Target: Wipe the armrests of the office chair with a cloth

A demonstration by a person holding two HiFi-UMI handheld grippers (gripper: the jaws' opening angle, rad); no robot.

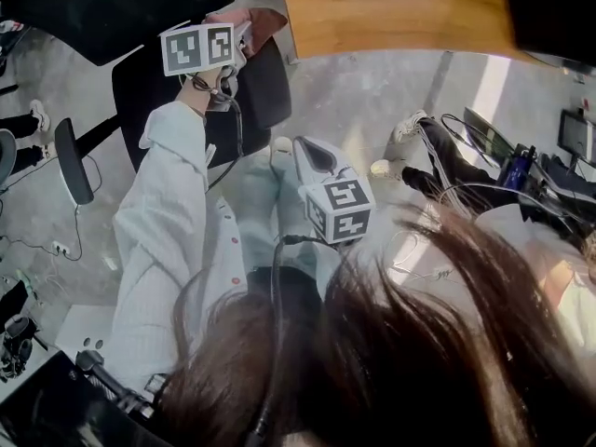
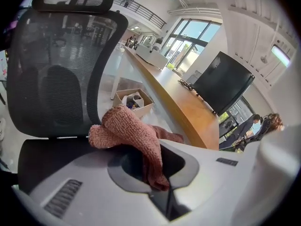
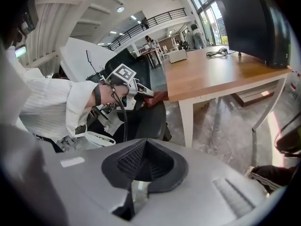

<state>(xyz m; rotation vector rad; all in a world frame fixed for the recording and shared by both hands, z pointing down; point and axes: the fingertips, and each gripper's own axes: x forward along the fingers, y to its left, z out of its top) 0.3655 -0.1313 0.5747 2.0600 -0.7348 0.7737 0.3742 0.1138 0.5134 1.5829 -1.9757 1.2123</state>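
My left gripper (image 1: 242, 31) is held out at the upper left, shut on a folded pink terry cloth (image 1: 259, 19). In the left gripper view the cloth (image 2: 129, 131) bulges out of the jaws in front of the black mesh-backed office chair (image 2: 56, 74). In the right gripper view the cloth (image 3: 157, 97) lies at the chair's (image 3: 141, 119) edge beside the table; I cannot tell whether it touches an armrest. My right gripper (image 1: 305, 149) hangs lower, near the person's lap, with its jaws shut (image 3: 145, 149) on nothing.
A long wooden table (image 1: 391, 7) stands just beyond the chair, with a dark monitor (image 3: 249, 18) on it. An open cardboard box (image 2: 134, 100) sits on the floor under the table. Another chair's armrest (image 1: 73, 161) is at the left. A seated person's legs (image 1: 447, 170) and cables are at the right.
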